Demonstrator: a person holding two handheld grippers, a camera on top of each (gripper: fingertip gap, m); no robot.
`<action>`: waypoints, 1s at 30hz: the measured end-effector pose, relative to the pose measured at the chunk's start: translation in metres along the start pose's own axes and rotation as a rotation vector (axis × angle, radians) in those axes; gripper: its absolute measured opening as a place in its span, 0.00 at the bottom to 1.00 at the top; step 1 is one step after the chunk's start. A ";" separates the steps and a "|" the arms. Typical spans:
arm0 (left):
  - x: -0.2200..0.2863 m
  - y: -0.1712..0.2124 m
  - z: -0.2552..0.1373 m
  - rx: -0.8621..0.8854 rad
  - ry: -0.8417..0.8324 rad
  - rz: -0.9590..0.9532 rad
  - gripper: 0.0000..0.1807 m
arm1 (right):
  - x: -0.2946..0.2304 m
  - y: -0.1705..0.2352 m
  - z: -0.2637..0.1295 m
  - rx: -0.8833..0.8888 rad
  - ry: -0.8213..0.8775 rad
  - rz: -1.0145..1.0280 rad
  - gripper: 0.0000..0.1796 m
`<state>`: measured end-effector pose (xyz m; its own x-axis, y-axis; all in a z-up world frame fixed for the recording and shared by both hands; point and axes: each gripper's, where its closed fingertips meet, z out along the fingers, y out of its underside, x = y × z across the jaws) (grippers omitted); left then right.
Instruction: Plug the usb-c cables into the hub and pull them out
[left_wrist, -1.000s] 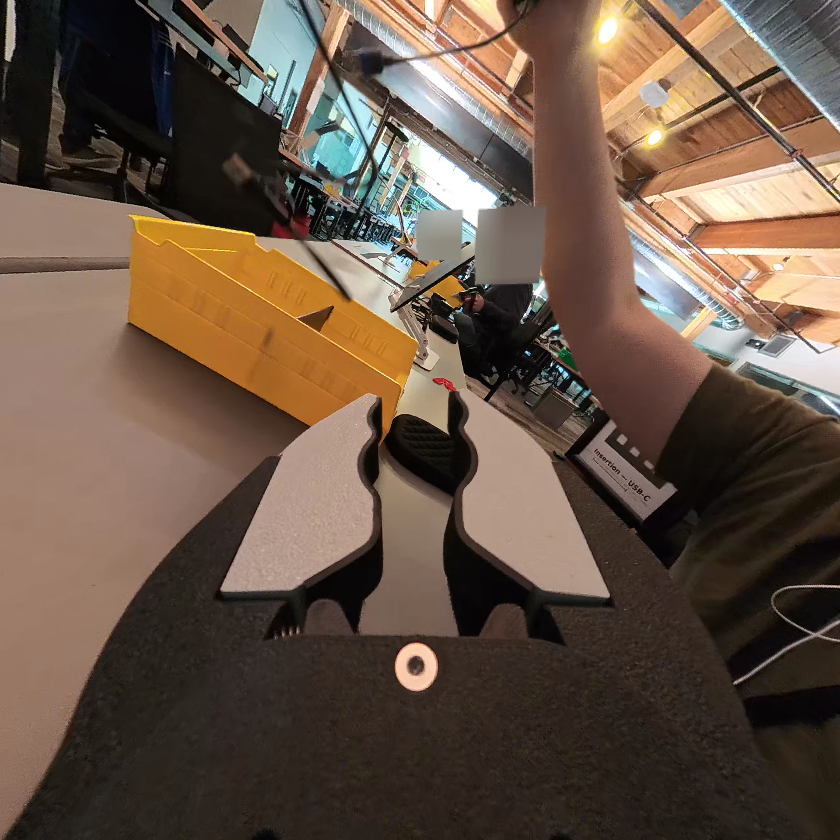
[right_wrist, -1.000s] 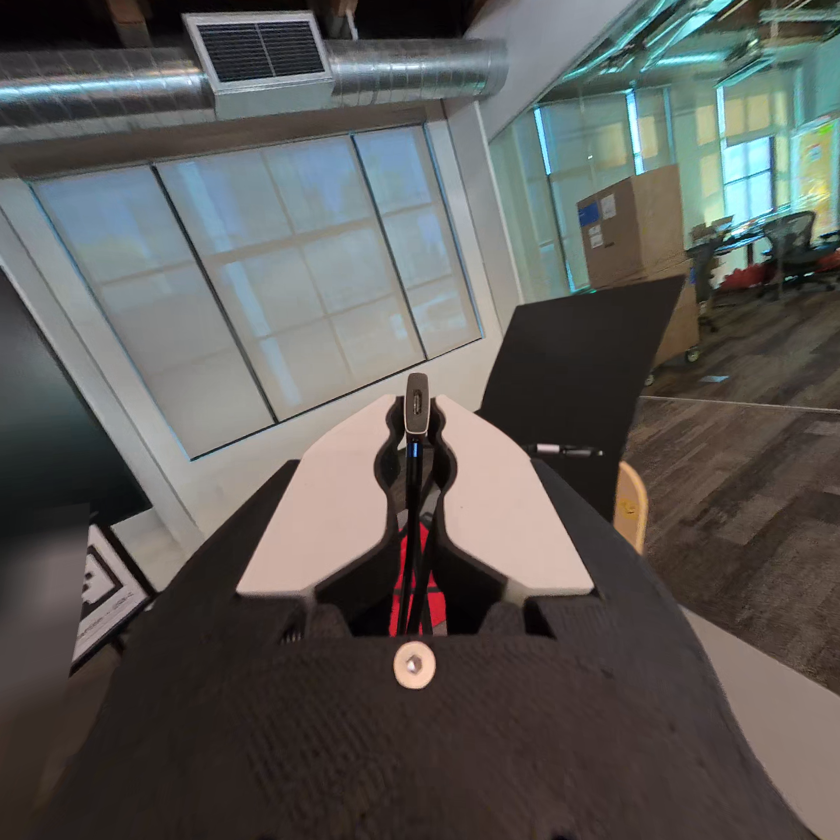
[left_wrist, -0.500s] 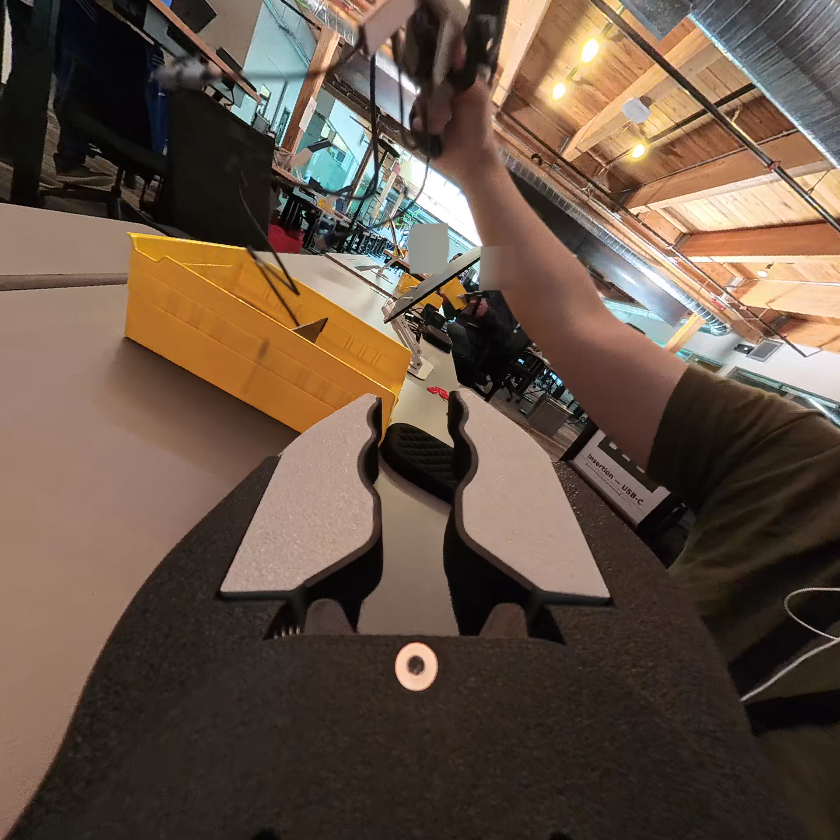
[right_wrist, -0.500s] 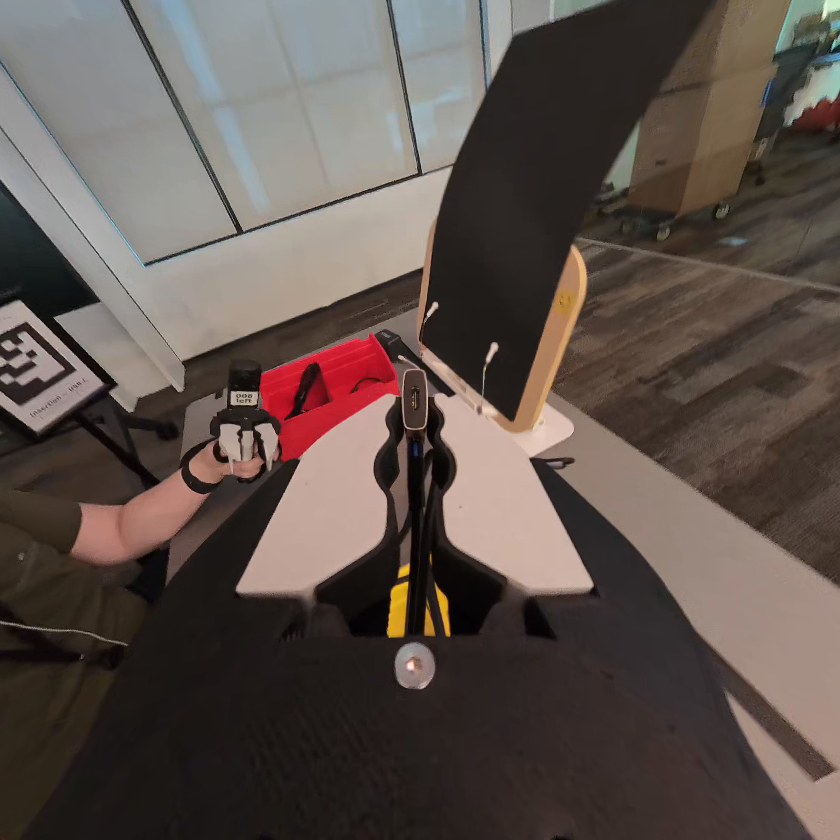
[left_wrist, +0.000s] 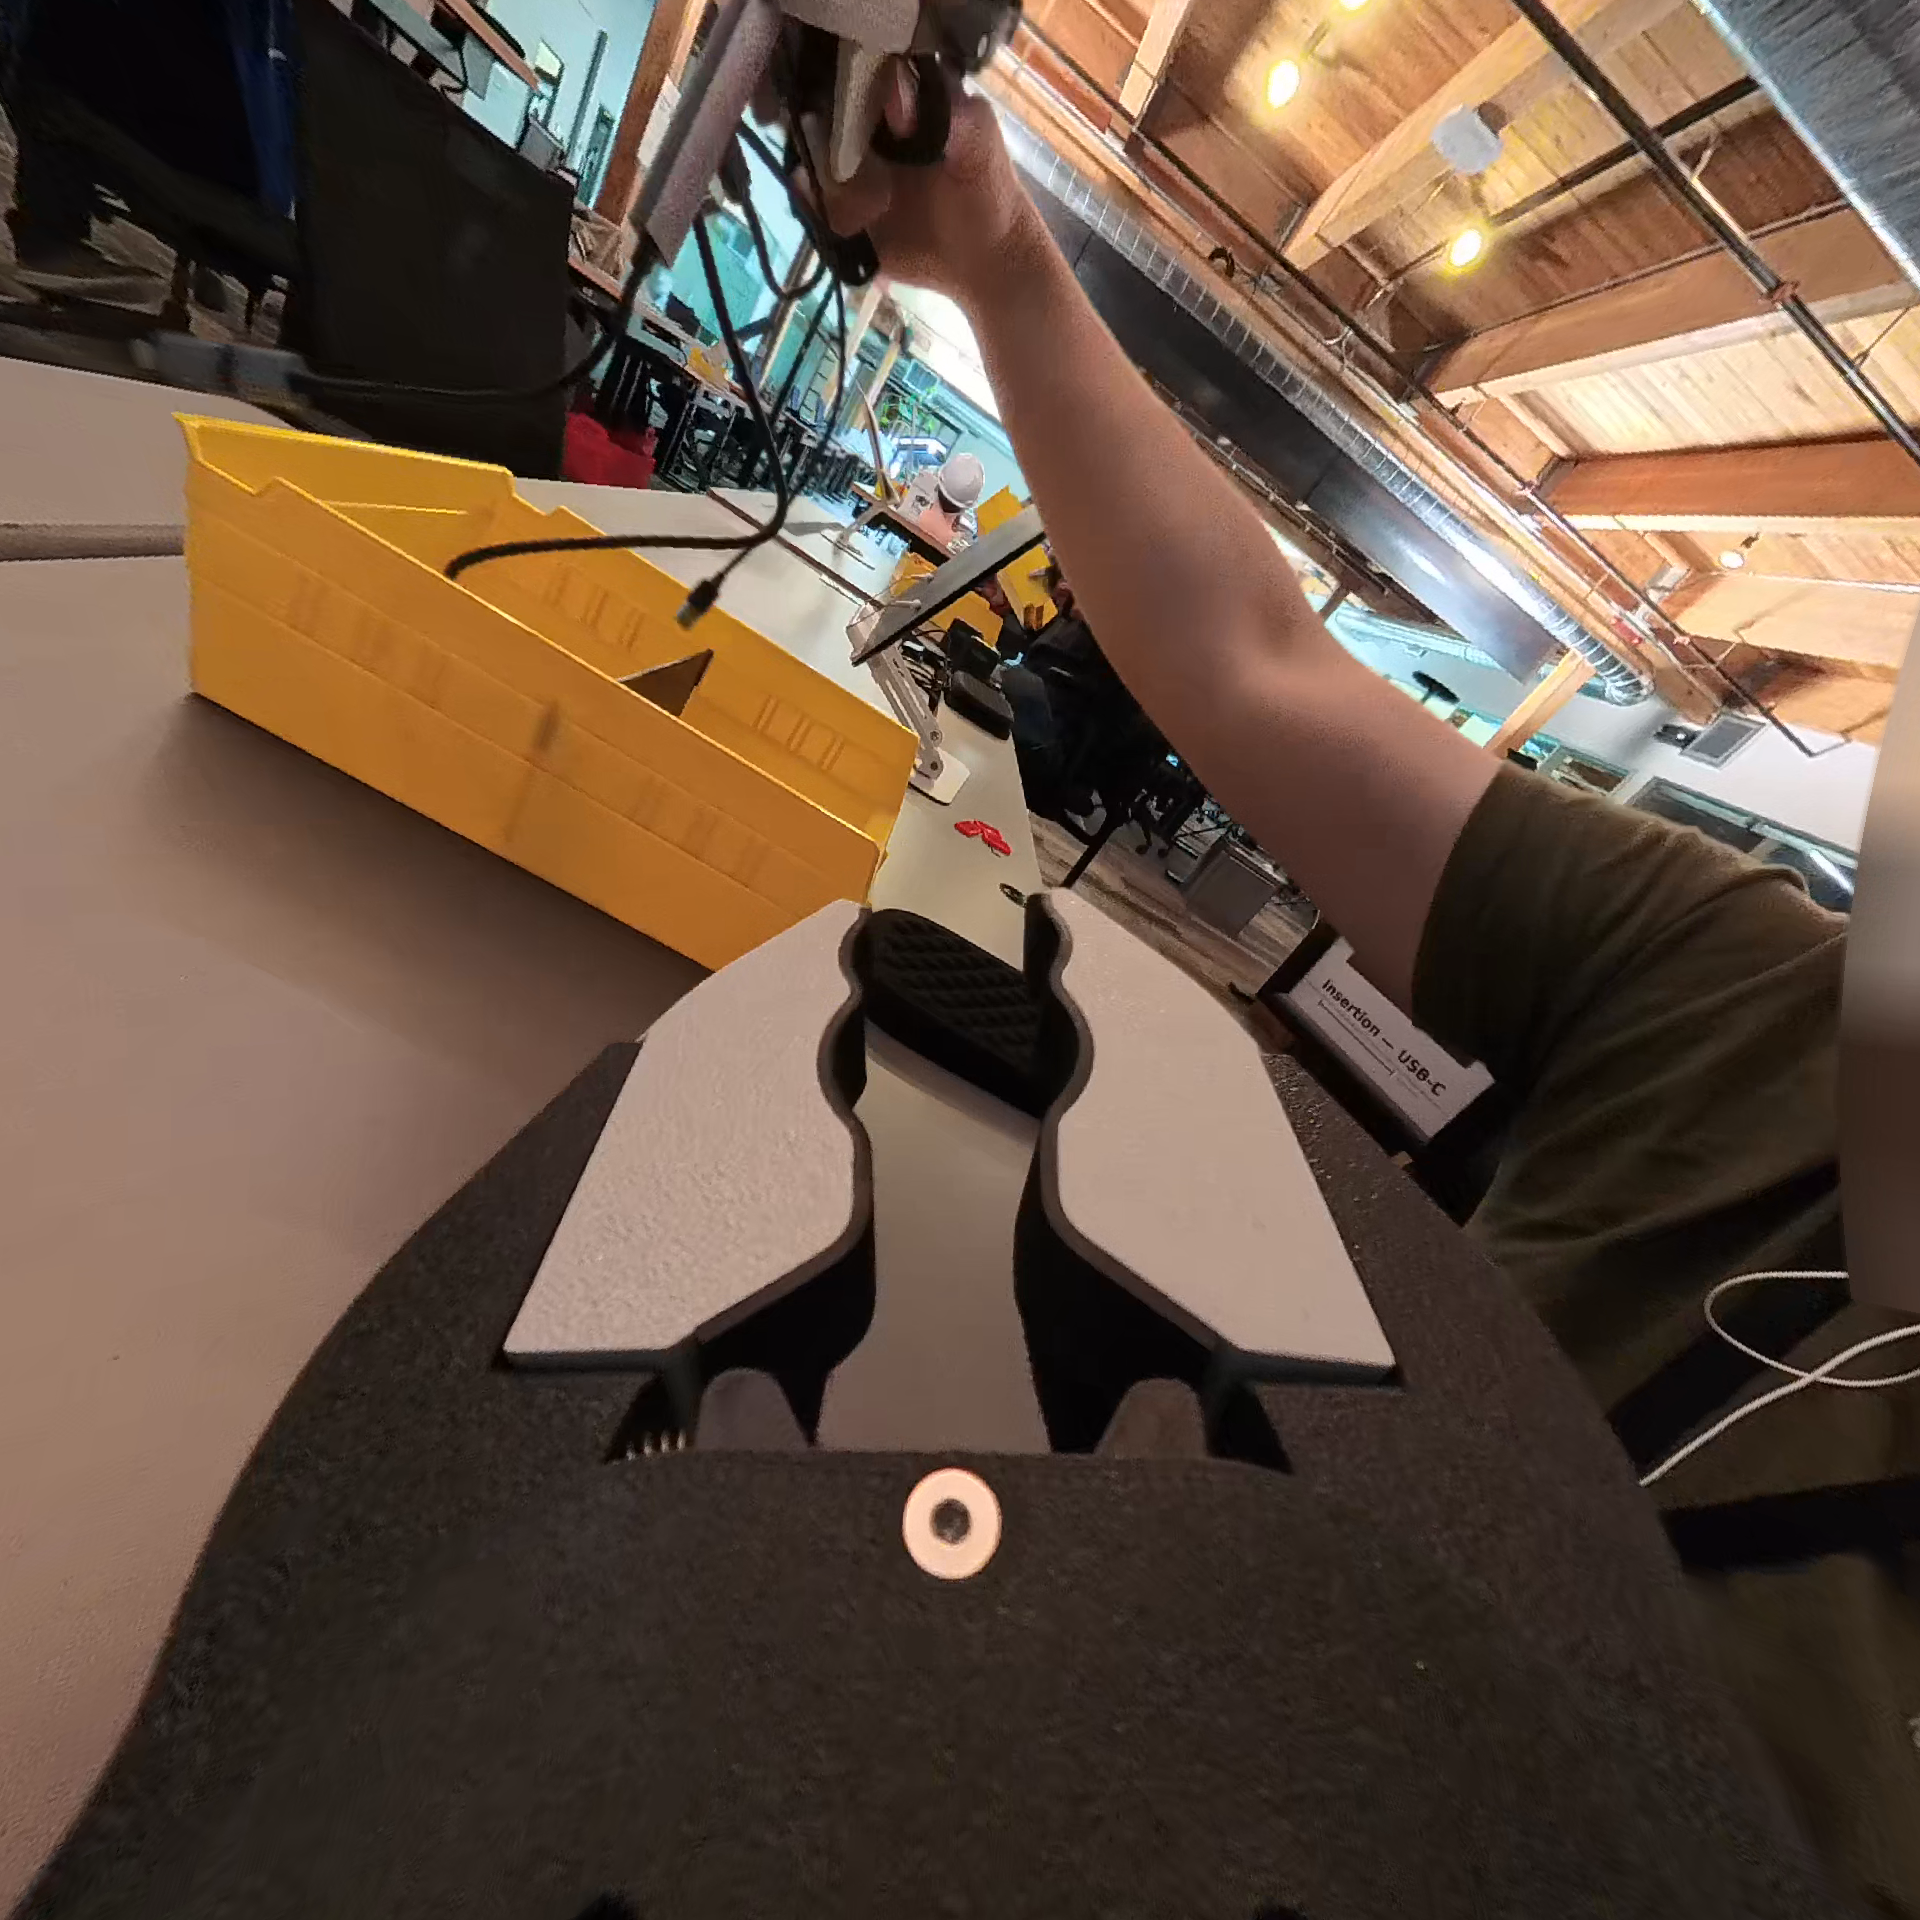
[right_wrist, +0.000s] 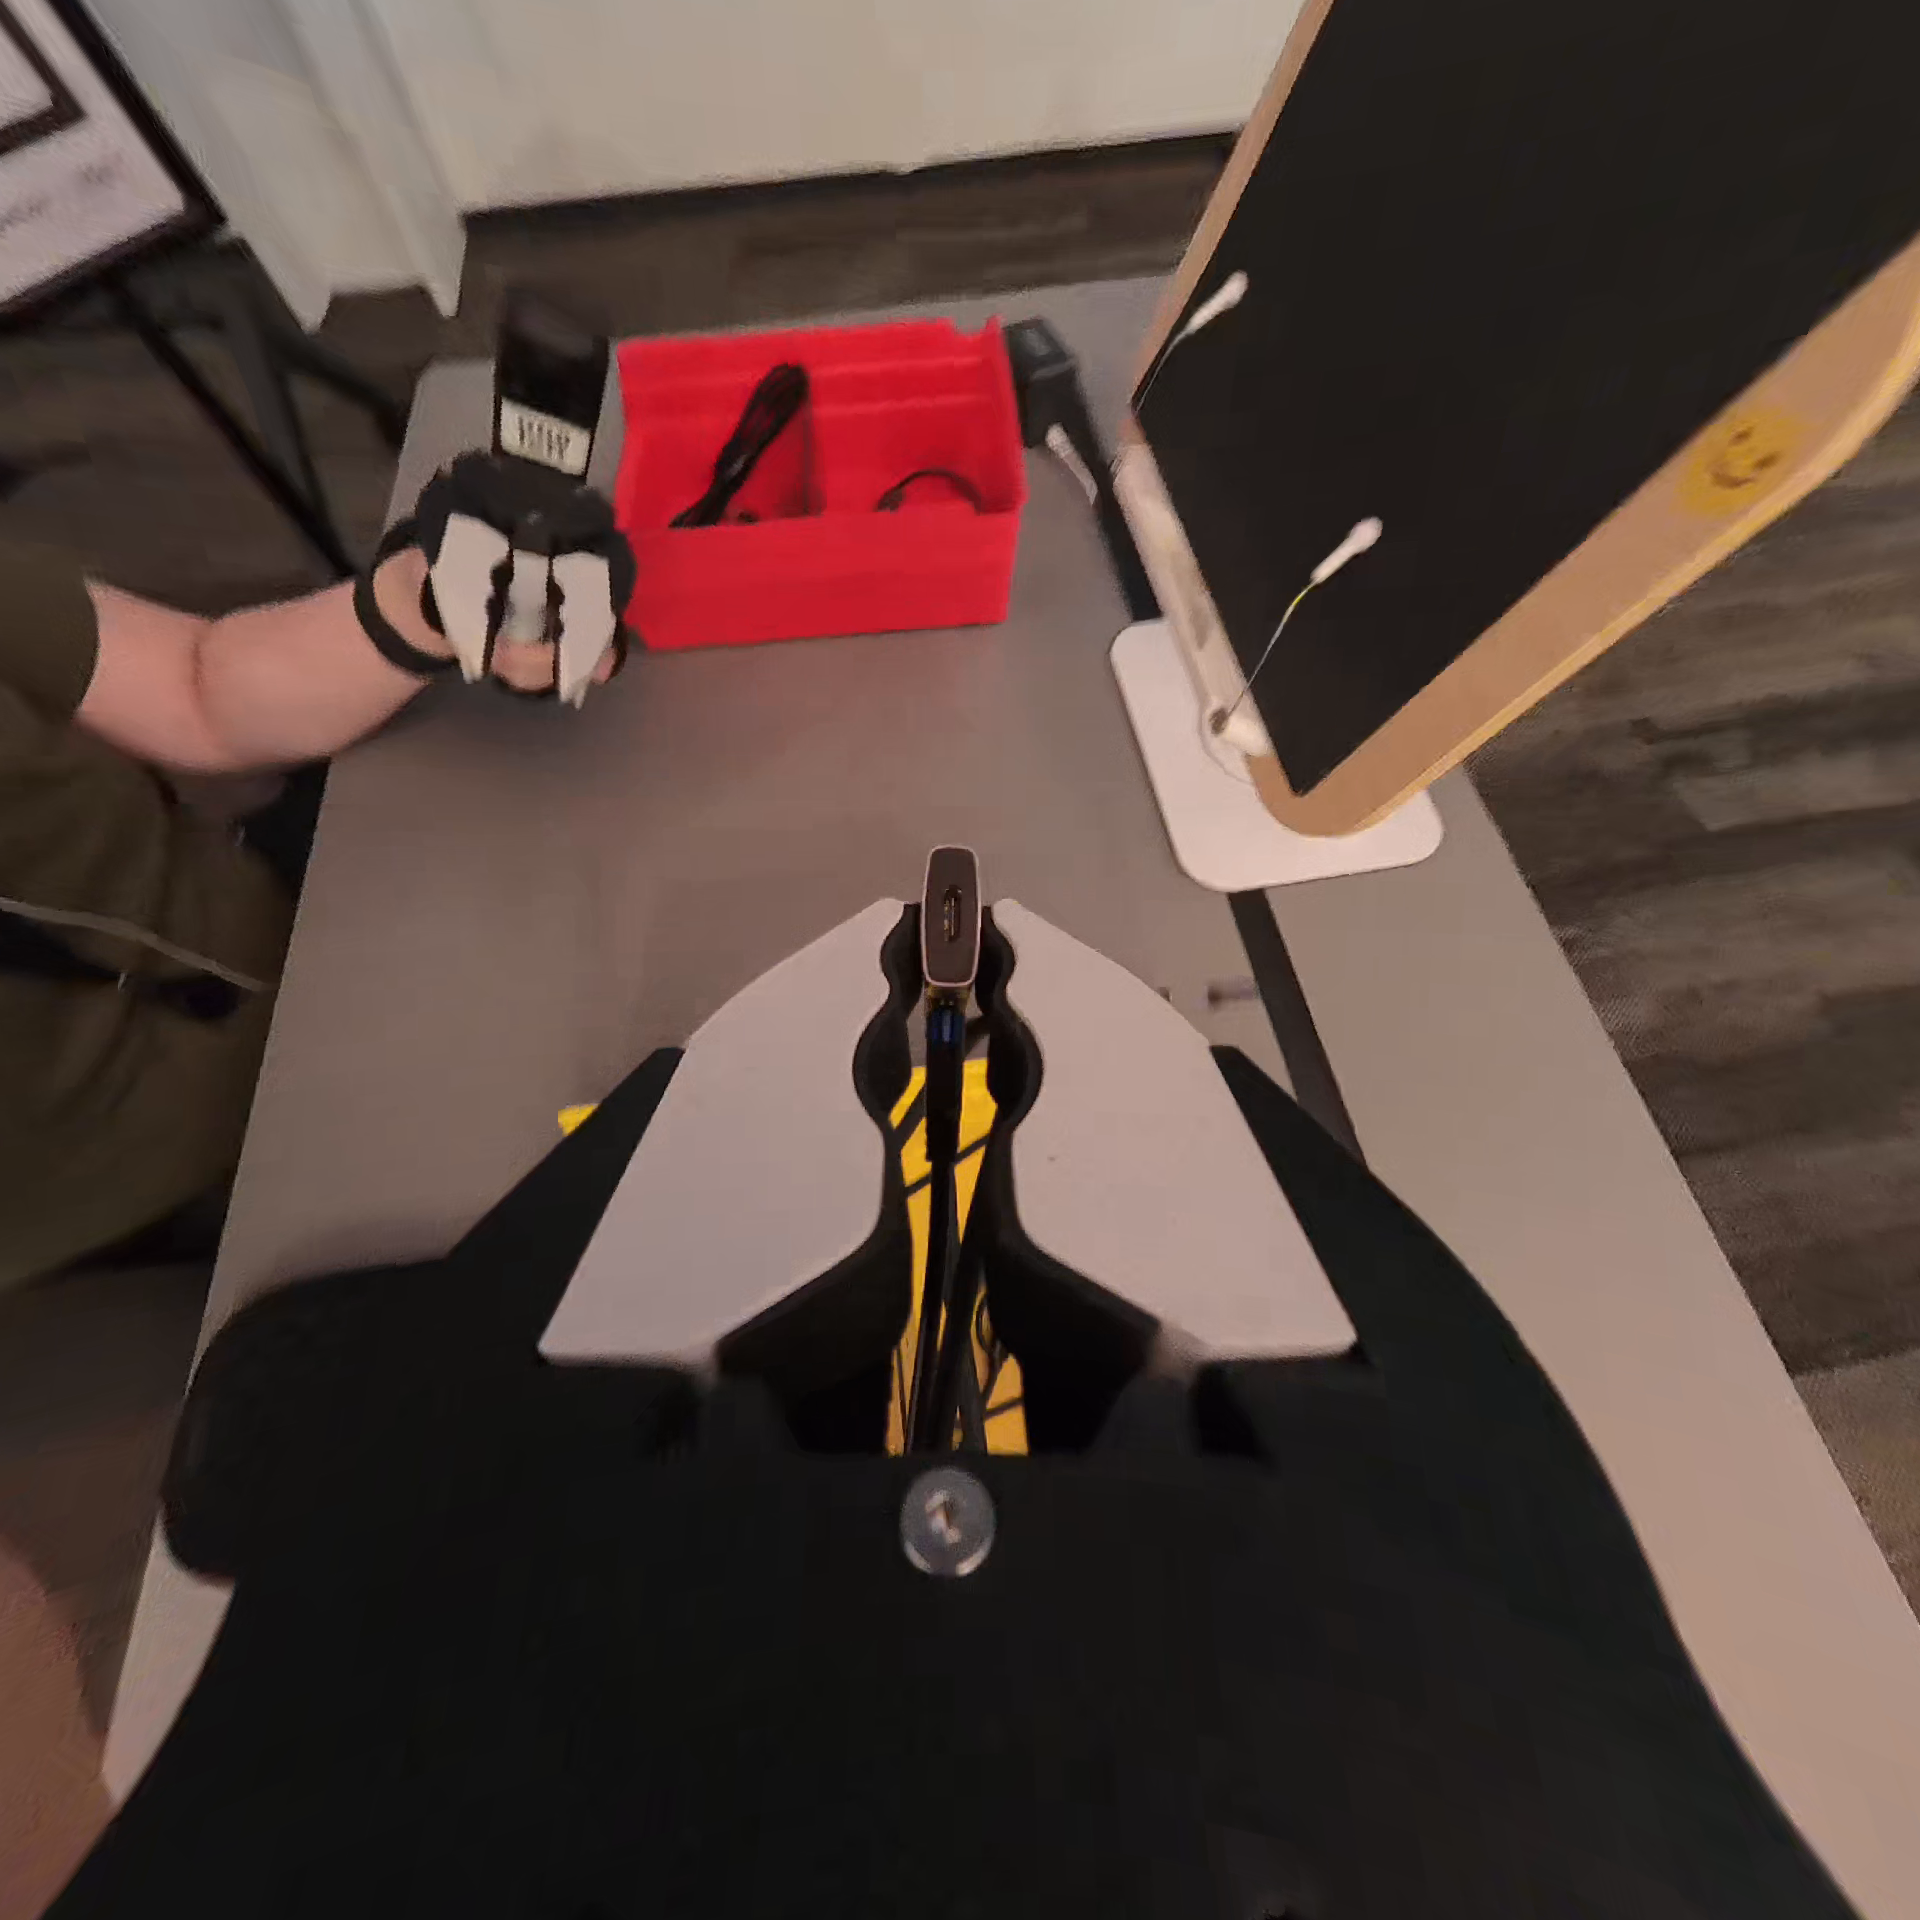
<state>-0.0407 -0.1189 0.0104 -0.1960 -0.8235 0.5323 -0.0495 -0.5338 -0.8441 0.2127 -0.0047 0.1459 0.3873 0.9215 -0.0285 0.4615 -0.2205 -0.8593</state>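
My right gripper (right_wrist: 951, 935) is shut on a slim grey hub (right_wrist: 951, 920), seen end-on with a port facing me. Black cables (right_wrist: 940, 1195) hang from the hub, down between my fingers toward the yellow bin (right_wrist: 920, 1143) below. In the left wrist view the right gripper (left_wrist: 831, 62) is high above the yellow bin (left_wrist: 499, 707), holding the hub (left_wrist: 691, 145). A loose cable plug (left_wrist: 698, 608) dangles over the bin. My left gripper (left_wrist: 945, 920) is open and empty, low on the grey table (left_wrist: 260, 1039). It also shows in the right wrist view (right_wrist: 520, 613).
A red bin (right_wrist: 821, 582) with black cables (right_wrist: 748, 436) stands at the table's far end. A black panel on a wood-edged stand (right_wrist: 1558, 364) with a white base (right_wrist: 1278, 821) is at the right. A black textured oval (left_wrist: 956, 997) lies between my left fingertips. A sign (left_wrist: 1382, 1039) stands off the table.
My right gripper has tipped from facing the windows to looking down at the table, still holding the hub. The cables have dropped toward the yellow bin. The left gripper has stayed put.
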 end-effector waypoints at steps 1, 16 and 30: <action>0.000 0.000 -0.001 0.001 -0.003 0.002 0.15 | 0.002 0.004 0.004 -0.055 -0.016 0.012 0.06; 0.013 -0.011 -0.002 0.048 0.024 0.031 0.15 | -0.001 0.073 -0.087 0.034 0.035 0.172 0.06; 0.009 -0.005 0.002 0.019 -0.013 0.056 0.15 | 0.013 0.068 0.002 -0.374 -0.152 0.067 0.06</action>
<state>-0.0401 -0.1238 0.0194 -0.1849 -0.8548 0.4849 -0.0202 -0.4900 -0.8715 0.2480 -0.0070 0.0863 0.3171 0.9317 -0.1772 0.7088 -0.3570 -0.6084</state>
